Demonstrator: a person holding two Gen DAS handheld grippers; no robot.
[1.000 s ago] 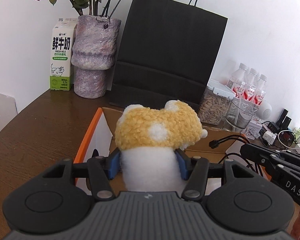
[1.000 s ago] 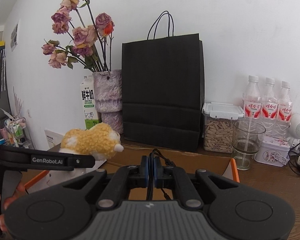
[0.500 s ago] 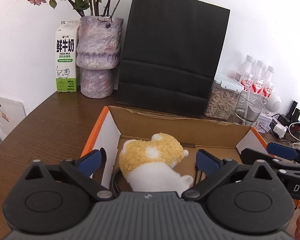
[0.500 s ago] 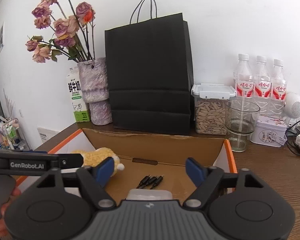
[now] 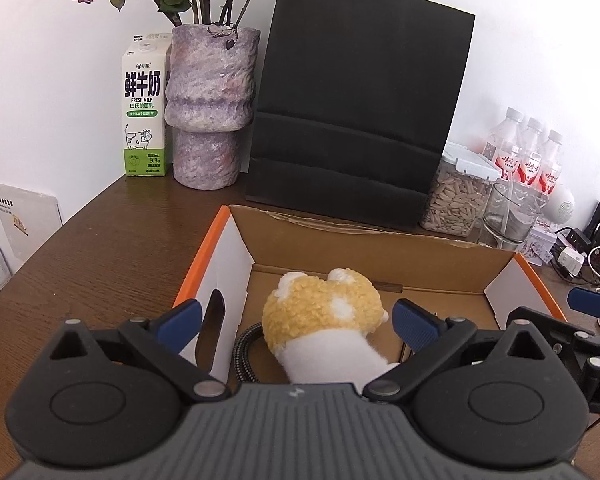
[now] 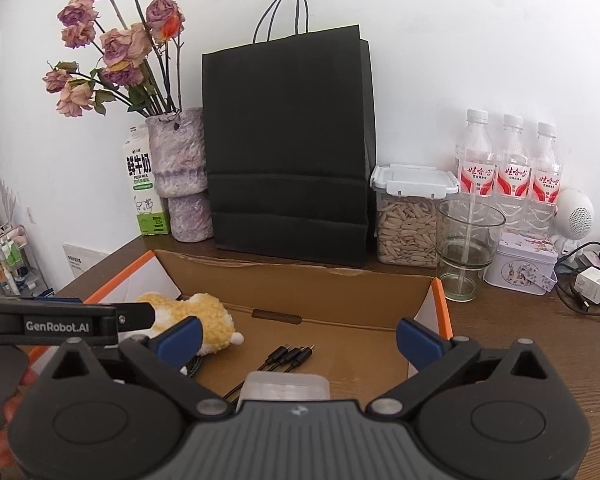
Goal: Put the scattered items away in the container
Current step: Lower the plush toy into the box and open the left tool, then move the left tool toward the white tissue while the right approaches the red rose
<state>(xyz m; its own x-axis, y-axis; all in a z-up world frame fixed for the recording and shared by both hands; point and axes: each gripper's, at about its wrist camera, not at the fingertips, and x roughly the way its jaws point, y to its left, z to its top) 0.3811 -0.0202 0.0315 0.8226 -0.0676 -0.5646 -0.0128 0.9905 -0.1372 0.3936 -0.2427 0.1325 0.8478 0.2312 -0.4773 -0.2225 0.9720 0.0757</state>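
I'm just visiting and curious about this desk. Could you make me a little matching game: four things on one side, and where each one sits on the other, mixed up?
Things:
1. plush toy
2. milk carton
3. seed jar
4. glass

Places:
A. right of the black bag, touching its side
B. inside the box
C. in front of the three bottles
D. left of the vase, against the wall

Pairs: 1-B, 2-D, 3-A, 4-C
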